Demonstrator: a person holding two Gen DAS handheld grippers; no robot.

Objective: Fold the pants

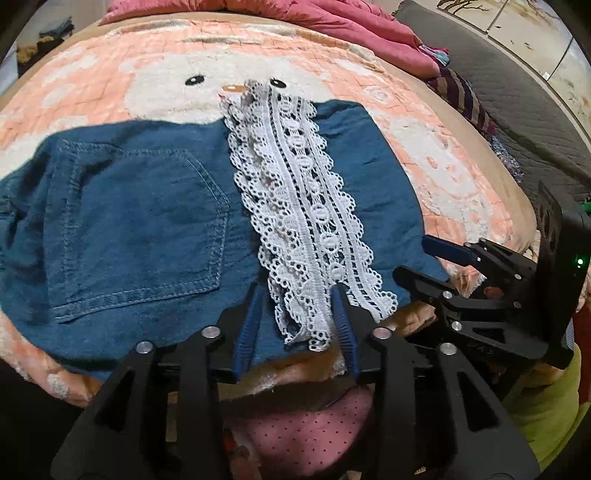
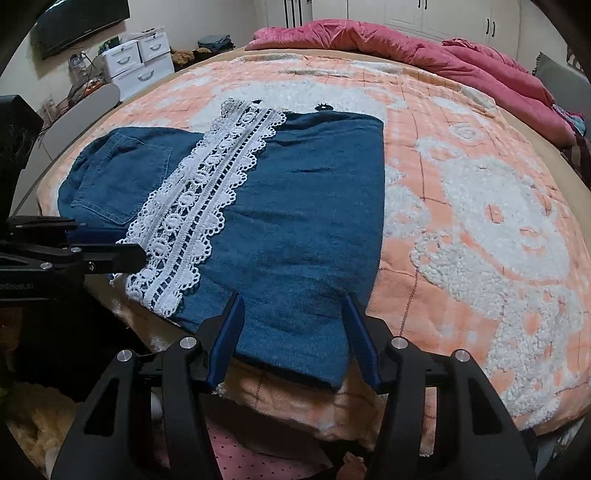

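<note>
Blue denim pants (image 1: 140, 221) lie folded on the bed, back pocket (image 1: 136, 225) up at the left. A white lace hem band (image 1: 306, 206) runs across the middle. My left gripper (image 1: 297, 295) is open, its jaws either side of the lace's near end, not closed on it. My right gripper (image 2: 293, 306) is open over the near edge of the denim (image 2: 306, 221). The lace (image 2: 195, 206) lies to its left. The right gripper also shows in the left wrist view (image 1: 417, 258), and the left gripper's finger (image 2: 110, 258) in the right wrist view.
The bed is covered by a peach and white bear blanket (image 2: 480, 221). A crumpled pink quilt (image 2: 406, 48) lies at the far end. White drawer boxes (image 2: 136, 62) and a screen (image 2: 81, 22) stand beyond the left side. Striped clothes (image 1: 461, 96) lie at the right edge.
</note>
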